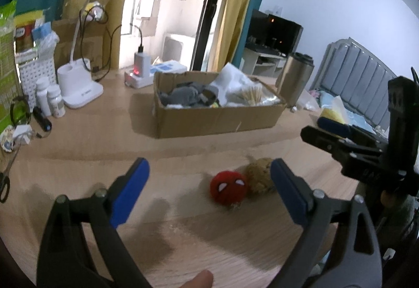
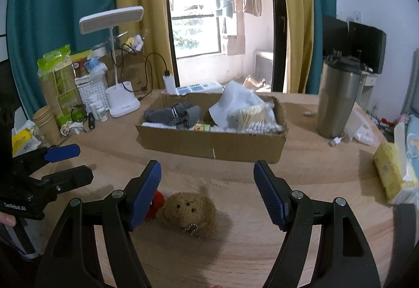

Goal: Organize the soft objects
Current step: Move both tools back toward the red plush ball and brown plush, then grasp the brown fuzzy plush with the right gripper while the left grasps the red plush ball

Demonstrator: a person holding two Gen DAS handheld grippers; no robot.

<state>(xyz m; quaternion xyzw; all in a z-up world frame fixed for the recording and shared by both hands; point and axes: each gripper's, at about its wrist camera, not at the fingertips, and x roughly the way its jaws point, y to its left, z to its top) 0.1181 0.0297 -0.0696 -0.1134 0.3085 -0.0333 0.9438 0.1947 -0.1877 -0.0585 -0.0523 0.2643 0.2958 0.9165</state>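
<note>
Two grippers, left gripper (image 1: pixel 209 183) and right gripper (image 2: pixel 207 183), held wide open, empty, over touching red round plush ball (image 1: pixel 229 188) and brown fuzzy plush bear head (image 2: pixel 189 210) near table (image 2: pixel 314 183) front edge.

Black tool (image 2: pixel 207 193) arms w/ ribbed blue pads (image 2: pixel 145 193), silver screws

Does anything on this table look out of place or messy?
Two small plush toys, a red ball and a brown bear head, lie loose on the table, touching each other, outside the cardboard box that holds other soft things. Both grippers, left and right, are open.
</note>
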